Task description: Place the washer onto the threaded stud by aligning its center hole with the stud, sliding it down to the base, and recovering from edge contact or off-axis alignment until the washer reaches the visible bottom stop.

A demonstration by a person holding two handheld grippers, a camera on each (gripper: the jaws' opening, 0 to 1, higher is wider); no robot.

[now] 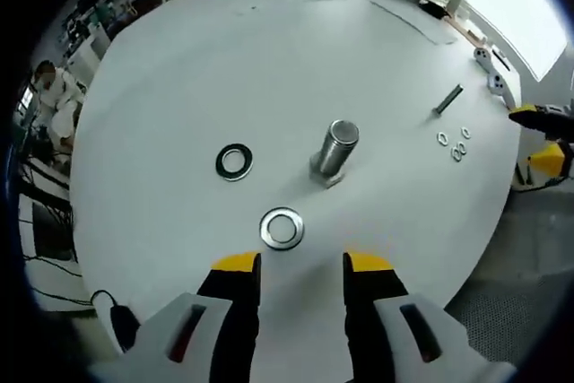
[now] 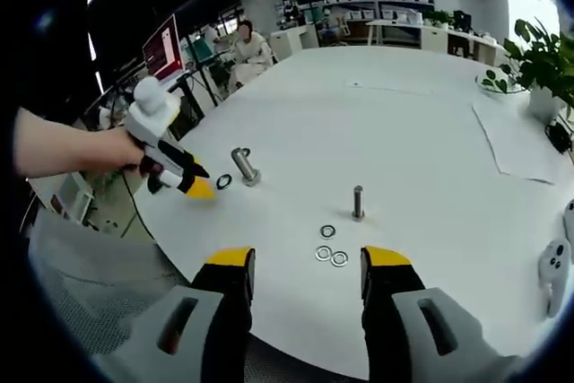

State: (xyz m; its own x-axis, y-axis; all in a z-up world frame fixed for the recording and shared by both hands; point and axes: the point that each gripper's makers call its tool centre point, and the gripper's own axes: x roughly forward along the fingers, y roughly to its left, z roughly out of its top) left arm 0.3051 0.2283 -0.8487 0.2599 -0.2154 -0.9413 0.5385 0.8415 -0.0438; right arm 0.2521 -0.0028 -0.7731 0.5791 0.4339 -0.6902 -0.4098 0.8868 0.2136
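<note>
Washer (image 1: 282,228): flat on table (image 1: 179,78), just ahead of left gripper (image 1: 302,263), near stud (image 1: 336,150).
Claws: both apart, empty; right gripper (image 2: 307,257) idle.
Advice: pinch rim, hole level over stud.

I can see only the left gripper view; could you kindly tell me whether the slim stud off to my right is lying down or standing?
Observer: In the right gripper view the slim stud stands upright on the table.
Operator: Thank you. How many small washers lie near it?
Observer: Three small washers, lying flat between that stud and the right hand-held gripper, whose jaws are apart with nothing between them.
Operator: And where is my left hand-held gripper?
Observer: The left hand-held gripper hangs beside the large stud, close to the dark washer, apart from both.
</note>
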